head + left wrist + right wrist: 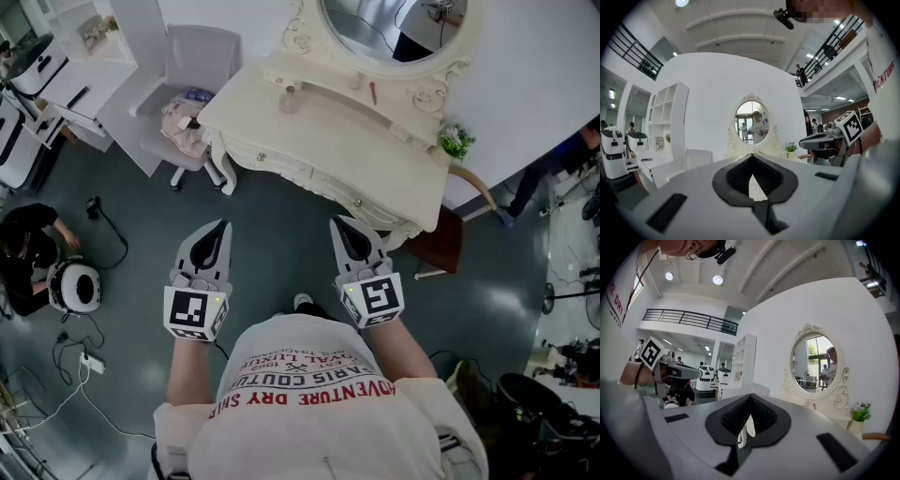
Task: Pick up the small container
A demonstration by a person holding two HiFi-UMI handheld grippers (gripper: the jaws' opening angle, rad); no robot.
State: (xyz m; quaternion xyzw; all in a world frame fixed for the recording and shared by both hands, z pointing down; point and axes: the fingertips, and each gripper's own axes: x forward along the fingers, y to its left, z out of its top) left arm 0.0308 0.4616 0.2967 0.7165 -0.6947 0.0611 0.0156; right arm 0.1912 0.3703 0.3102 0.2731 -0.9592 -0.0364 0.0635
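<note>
A cream dressing table (375, 164) with an oval mirror (394, 23) stands ahead of me. On its top sit a small pale pink container (291, 101), a thin red stick (372, 92) and a little green plant (457, 141). My left gripper (224, 225) and right gripper (336, 222) hover side by side over the floor, short of the table's front edge. Both have their jaws together with nothing between them. In the left gripper view the left gripper (751, 156) points at the mirror (752, 121). The right gripper (751, 396) looks past the mirror (816, 363).
A white chair (192, 66) with pink cloth on its seat stands left of the table. A person (28, 246) crouches on the floor at far left beside a white round device (77, 286) and cables. A brown stool (439, 246) sits at the table's right end.
</note>
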